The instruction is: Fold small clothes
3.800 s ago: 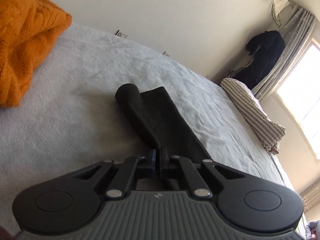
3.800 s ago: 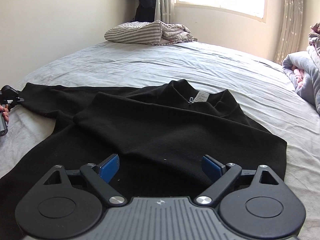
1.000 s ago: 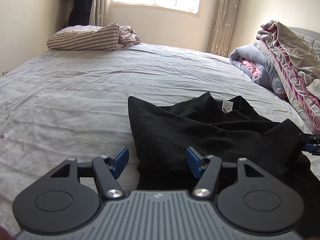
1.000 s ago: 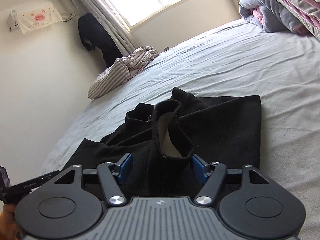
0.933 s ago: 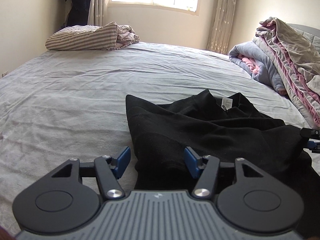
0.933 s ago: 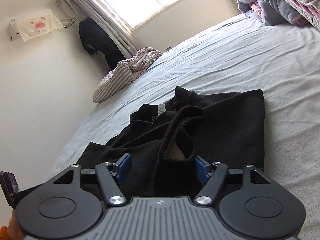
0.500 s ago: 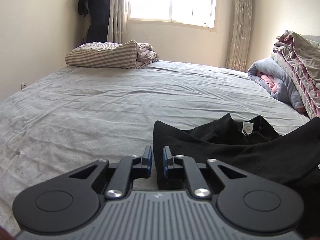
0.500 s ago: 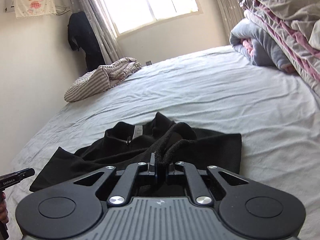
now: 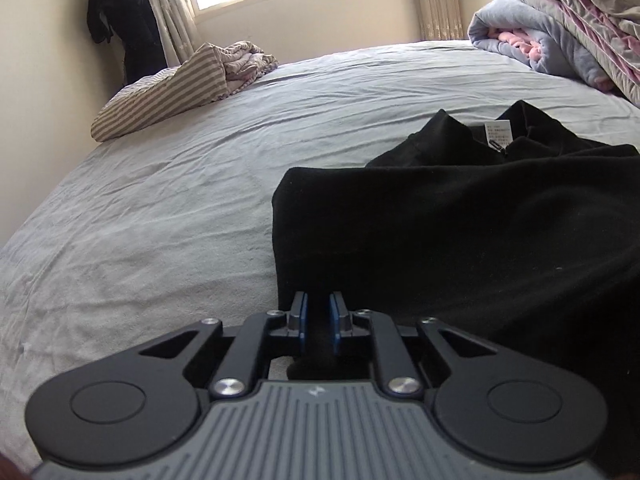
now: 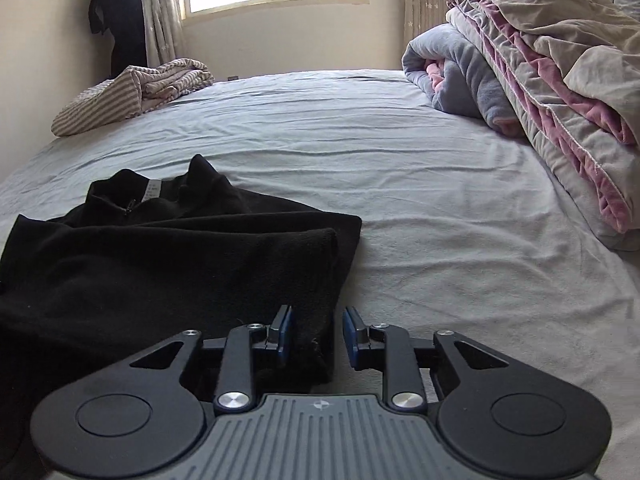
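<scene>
A black zip-neck sweater [image 9: 460, 232] lies on the grey bed sheet [image 9: 160, 200], its collar and white label [image 9: 496, 132] pointing away from me. My left gripper [image 9: 319, 316] is at the sweater's near left edge. Its jaws are just beginning to part, with dark cloth still pinched between the blue pads. In the right wrist view the sweater [image 10: 160, 264] has a sleeve [image 10: 316, 280] folded along its right side. My right gripper [image 10: 317, 334] is opening. The sleeve's cuff lies between its pads, touching only the left one.
A striped blanket [image 9: 172, 92] sits bunched at the bed's far left corner. A pile of grey and pink quilts [image 10: 540, 80] fills the right side. A dark garment [image 9: 120, 20] hangs by the curtain beside the window. Bare sheet lies around the sweater.
Both grippers went from open to shut on the sweater. The right one lifted the cuff, laid the sleeve flat and has parted its jaws. The left has sunk closer to the cloth.
</scene>
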`<state>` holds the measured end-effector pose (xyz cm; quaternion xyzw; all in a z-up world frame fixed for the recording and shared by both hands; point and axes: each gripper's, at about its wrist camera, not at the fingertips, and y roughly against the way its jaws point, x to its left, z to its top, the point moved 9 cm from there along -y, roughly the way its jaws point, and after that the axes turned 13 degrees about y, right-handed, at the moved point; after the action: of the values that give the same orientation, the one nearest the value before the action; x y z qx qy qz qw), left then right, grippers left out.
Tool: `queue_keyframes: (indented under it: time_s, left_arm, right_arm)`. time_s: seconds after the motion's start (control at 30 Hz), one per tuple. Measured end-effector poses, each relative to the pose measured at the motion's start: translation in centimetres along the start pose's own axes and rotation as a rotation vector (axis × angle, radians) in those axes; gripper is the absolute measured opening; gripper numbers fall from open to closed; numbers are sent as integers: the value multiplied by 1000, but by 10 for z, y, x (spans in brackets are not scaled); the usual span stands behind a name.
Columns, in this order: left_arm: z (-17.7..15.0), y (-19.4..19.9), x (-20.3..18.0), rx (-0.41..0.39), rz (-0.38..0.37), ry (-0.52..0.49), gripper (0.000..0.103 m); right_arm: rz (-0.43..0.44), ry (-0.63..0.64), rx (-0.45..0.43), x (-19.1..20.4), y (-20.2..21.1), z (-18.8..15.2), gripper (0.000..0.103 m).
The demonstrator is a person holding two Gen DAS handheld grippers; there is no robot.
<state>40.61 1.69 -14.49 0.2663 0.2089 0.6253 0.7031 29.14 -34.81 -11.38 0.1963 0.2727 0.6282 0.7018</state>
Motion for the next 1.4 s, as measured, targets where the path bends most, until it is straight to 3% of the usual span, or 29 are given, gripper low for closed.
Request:
queue_keyframes:
  time_s: [0.2,0.37,0.47,0.6,0.7,0.77,0.83,1.03,1.2,1.4]
  left_arm:
    - [27,20,-11,-99,-152,54,12]
    - [-6,-2,-25,14,-197,0,19]
    - [-17,6,-20,-34,-195,-3,21]
    - [-20,30,-4,-9,-209,51,22]
    - [-20,57,9,-7,-201,74,37]
    - [-24,73,21,13,-201,119,57]
    - [-33,86,31,57,-212,171,66]
    - [-65,122,52,107,-200,225,78]
    - [-96,145,63,163,-237,268,87]
    - [-136,157,73,233,-247,281,94]
  right_arm:
    - [52,-36,-116,-5,21,32,43]
    - [105,50,-79,35,3,30,43]
    - [150,90,6,51,-13,4,43]
    - [131,102,-3,47,1,-7,42]
    - [135,90,-7,43,28,-2,48]
    - [141,92,-18,42,50,1,54]
    - [144,91,-25,42,69,0,63]
    - [144,90,-23,42,117,-15,76]
    - [183,61,-11,41,146,-38,86]
    - [189,52,40,38,165,-77,89]
